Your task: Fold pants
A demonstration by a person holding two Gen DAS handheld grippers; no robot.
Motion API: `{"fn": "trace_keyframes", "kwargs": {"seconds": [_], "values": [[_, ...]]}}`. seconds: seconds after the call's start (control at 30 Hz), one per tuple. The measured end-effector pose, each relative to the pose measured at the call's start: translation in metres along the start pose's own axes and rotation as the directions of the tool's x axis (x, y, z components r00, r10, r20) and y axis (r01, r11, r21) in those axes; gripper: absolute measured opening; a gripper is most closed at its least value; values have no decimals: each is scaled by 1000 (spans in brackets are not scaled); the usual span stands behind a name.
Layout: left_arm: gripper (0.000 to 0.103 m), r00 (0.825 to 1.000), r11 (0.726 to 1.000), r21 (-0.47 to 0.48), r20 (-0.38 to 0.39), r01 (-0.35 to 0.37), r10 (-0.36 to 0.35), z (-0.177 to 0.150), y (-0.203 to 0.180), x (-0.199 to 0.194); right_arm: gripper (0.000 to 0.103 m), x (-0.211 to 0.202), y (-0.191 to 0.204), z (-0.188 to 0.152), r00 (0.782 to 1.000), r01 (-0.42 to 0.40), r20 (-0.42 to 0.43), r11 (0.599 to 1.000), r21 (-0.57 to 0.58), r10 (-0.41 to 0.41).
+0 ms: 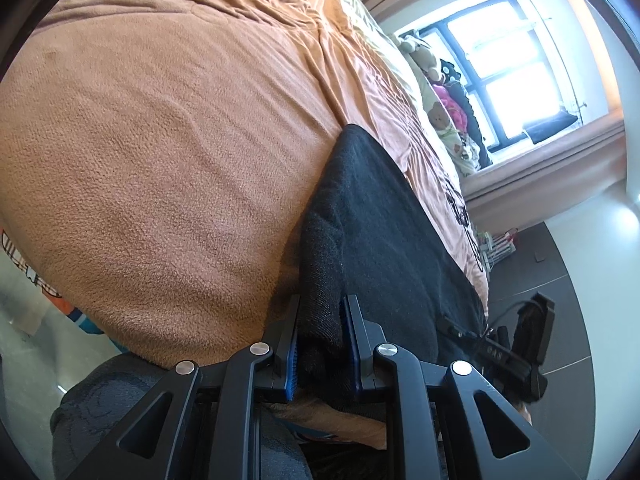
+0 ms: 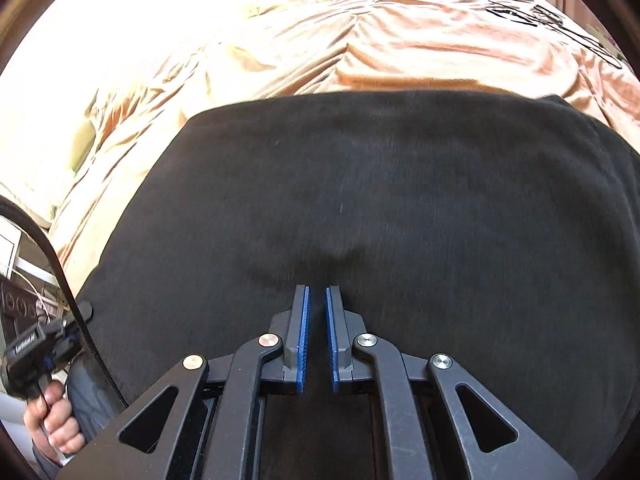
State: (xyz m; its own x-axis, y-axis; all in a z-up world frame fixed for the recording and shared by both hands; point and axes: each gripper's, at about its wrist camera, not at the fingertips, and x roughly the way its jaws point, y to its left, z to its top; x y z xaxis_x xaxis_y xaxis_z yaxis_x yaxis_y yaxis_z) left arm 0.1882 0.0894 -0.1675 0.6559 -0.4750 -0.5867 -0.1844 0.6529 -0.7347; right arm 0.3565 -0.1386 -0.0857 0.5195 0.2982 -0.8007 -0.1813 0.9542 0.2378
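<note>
Left hand-held gripper [image 1: 320, 320]: one. Its two blue pads [image 1: 291, 364] are clamping a thick bunched edge of the pants [image 1: 380, 220], the cloth filling the gap between them. Judged purpose: it is pinching several layers together so that the fold is carried as one piece.

Right hand-held gripper [image 2: 318, 320]: one. It is hovering low over the near edge of the pants [image 2: 360, 200] with its jaws nearly together and a narrow gap left between the pads; dark cloth is showing in that gap, but whether any is pinched cannot be told. Judged purpose: it is working the near edge, either to grip it or to press it flat.

Pants: one pair, black. They are lying as a broad, mostly smooth panel on the bed [image 2: 280, 40], at its near edge, which suggests a fold already partly made.

Bed coverings, outward from the pants: one brown fleece blanket [image 1: 140, 140] to the left of them, one pale peach sheet [image 2: 420, 52] beyond them.

Hand [image 2: 52, 420]: one in view, left of the pants, gripping the left tool's handle.

Soft toys [image 1: 436, 116]: several, exact count unclear, beyond the pants near the window [image 1: 516, 60], one.
</note>
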Motion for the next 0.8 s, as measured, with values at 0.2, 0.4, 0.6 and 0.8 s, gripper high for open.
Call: {"fn": "trace_keyframes", "kwargs": {"seconds": [0.2, 0.4, 0.6, 0.8], "values": [[20, 1000, 1000, 6, 19, -16, 16, -2, -3, -1, 3, 12, -14, 22, 1000, -16, 6, 1000, 18, 16], [20, 999, 1000, -3, 20, -31, 31, 0, -3, 3, 3, 20, -30, 39, 1000, -21, 14, 998, 61, 20], [20, 999, 999, -15, 15, -38, 39, 1, -2, 5, 3, 28, -35, 53, 1000, -20, 17, 997, 68, 19], [20, 998, 998, -15, 6, -63, 63, 2, -4, 9, 0, 35, -36, 66, 999, 29, 39, 998, 51, -31]]}}
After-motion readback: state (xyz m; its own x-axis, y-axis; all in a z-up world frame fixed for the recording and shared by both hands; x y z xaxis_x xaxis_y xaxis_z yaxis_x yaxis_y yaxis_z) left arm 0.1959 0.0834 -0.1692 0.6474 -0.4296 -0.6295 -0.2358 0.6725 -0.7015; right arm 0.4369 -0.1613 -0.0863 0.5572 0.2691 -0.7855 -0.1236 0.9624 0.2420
